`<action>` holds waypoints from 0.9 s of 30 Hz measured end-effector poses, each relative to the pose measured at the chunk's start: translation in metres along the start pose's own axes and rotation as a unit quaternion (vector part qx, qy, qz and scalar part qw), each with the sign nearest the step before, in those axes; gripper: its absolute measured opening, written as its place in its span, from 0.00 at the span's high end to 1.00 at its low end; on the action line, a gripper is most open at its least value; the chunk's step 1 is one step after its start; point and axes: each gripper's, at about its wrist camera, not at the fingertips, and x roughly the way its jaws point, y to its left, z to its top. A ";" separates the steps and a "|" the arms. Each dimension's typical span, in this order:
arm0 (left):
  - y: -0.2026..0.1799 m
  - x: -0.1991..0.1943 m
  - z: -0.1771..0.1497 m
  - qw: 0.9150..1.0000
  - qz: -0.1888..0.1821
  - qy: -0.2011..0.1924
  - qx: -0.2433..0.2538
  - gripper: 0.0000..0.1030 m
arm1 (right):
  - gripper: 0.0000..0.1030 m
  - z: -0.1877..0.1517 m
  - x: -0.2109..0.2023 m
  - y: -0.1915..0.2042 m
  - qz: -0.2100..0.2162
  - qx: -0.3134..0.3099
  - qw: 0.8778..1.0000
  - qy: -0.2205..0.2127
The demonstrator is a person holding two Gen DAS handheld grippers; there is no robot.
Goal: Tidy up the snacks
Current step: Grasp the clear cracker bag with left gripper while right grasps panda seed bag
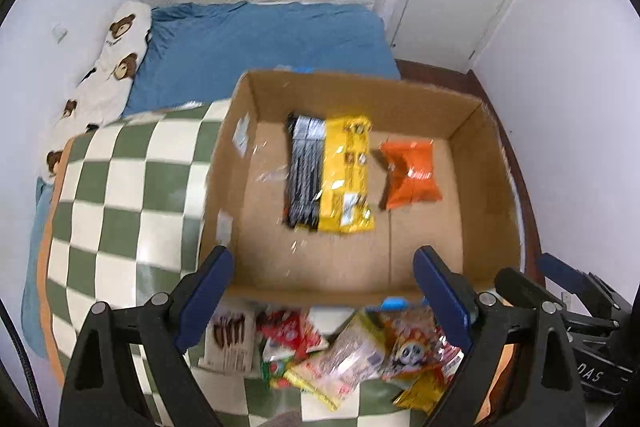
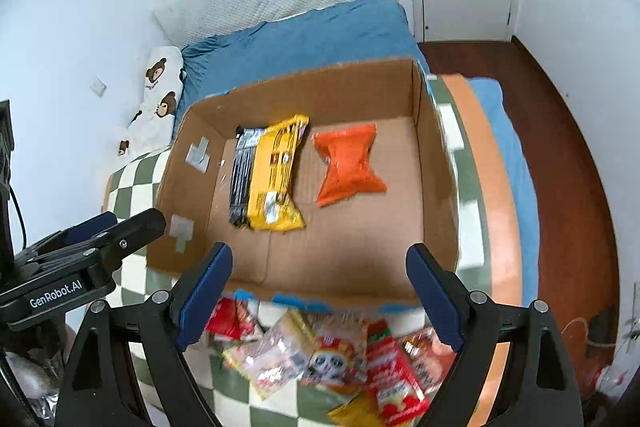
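The left gripper (image 1: 323, 291) hung with its jaws spread and nothing between them, above the near wall of the cardboard box (image 1: 340, 293). The right gripper (image 2: 319, 289) was likewise spread and empty, just beside the left, over the same near wall. Beneath both lay a loose pile of snack packets (image 2: 320, 355) on the green-and-white checked blanket (image 1: 120, 187), just outside the box. Inside the box, a black packet (image 1: 302, 167) and a yellow packet (image 1: 346, 171) lay touching side by side, with an orange packet (image 1: 410, 173) a little apart to their right. Three snacks seemed sorted; most of the pile was still to go, so the task looked to be in its early part. Beyond lay a blue bedsheet (image 1: 260, 43).
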 end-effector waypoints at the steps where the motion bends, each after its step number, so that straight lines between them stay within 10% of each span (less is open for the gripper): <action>1: 0.003 0.002 -0.006 1.000 0.002 0.005 -0.001 0.11 | 0.12 -0.006 0.000 -0.001 0.001 0.003 1.000 0.003; 9: -0.003 0.056 -0.085 0.992 0.043 0.079 0.093 0.11 | 0.12 -0.069 0.039 -0.029 0.018 0.061 0.995 0.077; 20: -0.075 0.156 -0.134 0.937 0.034 0.189 0.290 0.13 | 0.13 -0.117 0.046 -0.073 -0.019 0.090 0.990 0.104; 23: -0.072 0.164 -0.133 0.943 0.015 0.199 0.266 0.37 | 0.14 -0.121 0.043 -0.077 -0.031 0.081 0.991 0.106; 27: -0.049 0.160 -0.133 0.962 0.010 0.197 0.187 0.40 | 0.14 -0.119 0.041 -0.074 -0.033 0.067 0.991 0.107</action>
